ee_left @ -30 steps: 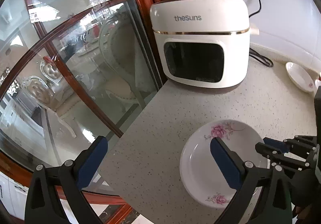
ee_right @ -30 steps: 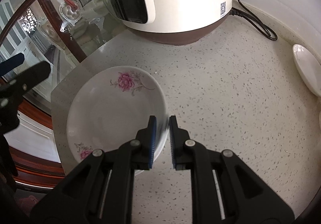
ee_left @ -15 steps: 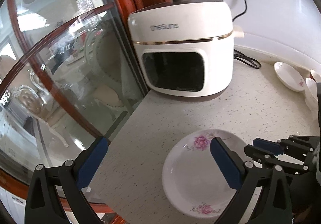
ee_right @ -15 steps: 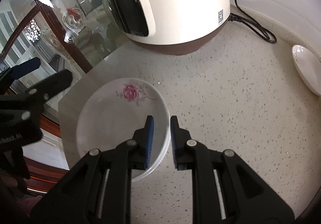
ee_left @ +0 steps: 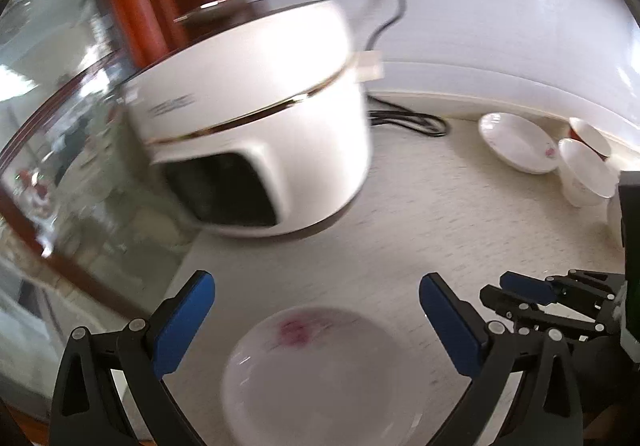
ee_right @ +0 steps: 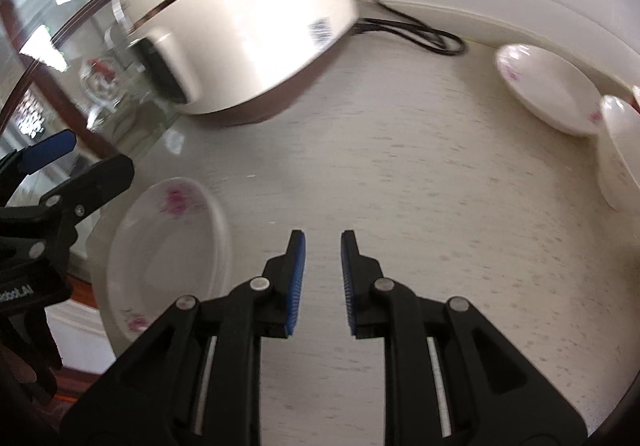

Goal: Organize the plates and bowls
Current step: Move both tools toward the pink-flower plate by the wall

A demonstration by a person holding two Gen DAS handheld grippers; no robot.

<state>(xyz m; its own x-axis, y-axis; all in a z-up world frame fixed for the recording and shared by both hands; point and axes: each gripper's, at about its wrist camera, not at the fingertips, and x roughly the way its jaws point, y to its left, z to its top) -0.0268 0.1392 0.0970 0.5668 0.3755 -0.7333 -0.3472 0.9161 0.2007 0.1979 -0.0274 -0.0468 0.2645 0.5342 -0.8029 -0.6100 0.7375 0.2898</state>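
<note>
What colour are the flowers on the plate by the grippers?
Pink flowers on a white plate, clearest in the right wrist view.

Bare counter [ee_right: 420, 186] mid-way, rice cooker [ee_right: 240, 18] blocking behind, bowls [ee_right: 618, 150] right

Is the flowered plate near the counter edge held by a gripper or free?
Free. The plate lies flat on the counter; the opening right gripper has nothing between its fingers.

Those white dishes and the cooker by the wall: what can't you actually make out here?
- Cooker, left wrist view: brand lettering smeared by motion blur.
- Near plate, left wrist view: lower rim cut off by the picture edge, flower blurred.
- Bowls, left wrist view: their number is unclear, hidden behind a black block.
- Bowl, right wrist view: cut off at the right edge.
</note>
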